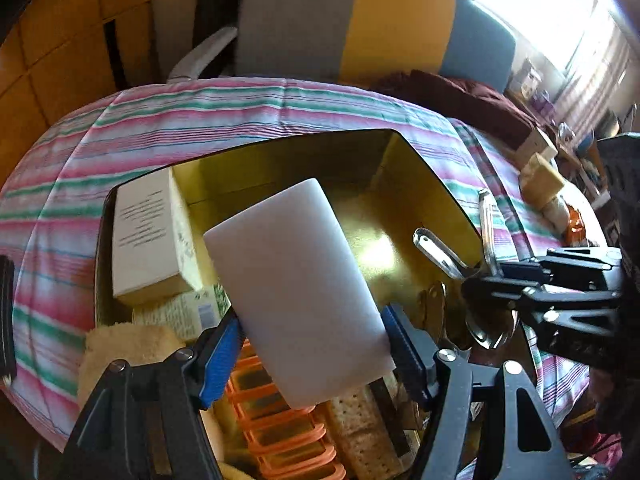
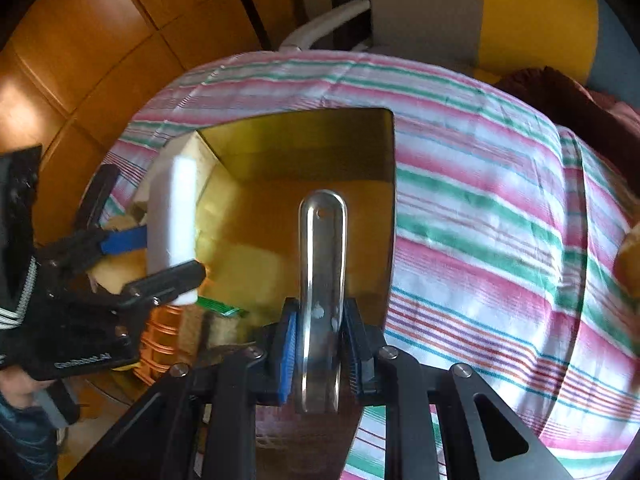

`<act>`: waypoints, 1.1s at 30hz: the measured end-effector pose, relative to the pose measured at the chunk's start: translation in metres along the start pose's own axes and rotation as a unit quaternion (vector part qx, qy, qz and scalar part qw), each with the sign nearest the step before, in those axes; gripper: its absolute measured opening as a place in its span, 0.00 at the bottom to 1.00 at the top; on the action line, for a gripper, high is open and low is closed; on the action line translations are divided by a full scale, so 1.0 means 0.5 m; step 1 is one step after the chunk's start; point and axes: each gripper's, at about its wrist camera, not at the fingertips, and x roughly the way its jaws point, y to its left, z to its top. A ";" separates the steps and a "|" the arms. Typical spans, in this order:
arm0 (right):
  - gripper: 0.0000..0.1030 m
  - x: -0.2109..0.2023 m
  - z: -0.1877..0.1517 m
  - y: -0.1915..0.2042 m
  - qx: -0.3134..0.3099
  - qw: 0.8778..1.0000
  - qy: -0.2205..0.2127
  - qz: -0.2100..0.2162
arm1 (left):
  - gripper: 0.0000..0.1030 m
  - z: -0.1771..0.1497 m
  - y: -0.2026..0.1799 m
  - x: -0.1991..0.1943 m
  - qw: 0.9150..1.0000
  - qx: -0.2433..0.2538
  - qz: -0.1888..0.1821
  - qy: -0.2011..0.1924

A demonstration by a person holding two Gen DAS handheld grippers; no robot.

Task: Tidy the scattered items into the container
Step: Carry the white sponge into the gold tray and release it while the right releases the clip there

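A box with a shiny gold lining [image 1: 360,160] lies open on the striped cloth. My left gripper [image 1: 314,350] is shut on a white foam block [image 1: 296,280] and holds it tilted above the box's near left part. The block [image 2: 172,216] and left gripper [image 2: 168,254] also show at the left of the right wrist view. My right gripper [image 2: 322,350] is shut on a shiny metal utensil [image 2: 322,264], its handle pointing over the box [image 2: 300,148]. From the left wrist view, the right gripper [image 1: 480,276] hovers at the box's right wall.
Inside the box lie a white printed carton [image 1: 140,236], a green-printed packet [image 1: 192,312], a yellow sponge [image 1: 128,344], an orange ribbed tray [image 1: 280,432] and a cracker-like slab [image 1: 360,428]. Another yellow sponge [image 1: 542,178] and a maroon cloth [image 1: 460,96] lie at the right.
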 end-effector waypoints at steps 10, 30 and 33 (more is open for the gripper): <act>0.25 -0.025 -0.022 -0.028 0.035 0.999 -0.016 0.025 | 0.72 0.025 -0.041 0.050 0.999 0.032 -0.003 0.026; 0.26 -0.091 -0.058 0.015 -0.024 0.995 -0.089 0.027 | 0.80 0.003 -0.062 0.029 1.000 0.013 -0.018 0.019; 0.26 -0.060 -0.060 0.020 -0.026 0.997 -0.068 0.021 | 0.75 0.002 -0.040 0.019 1.000 -0.015 -0.021 0.005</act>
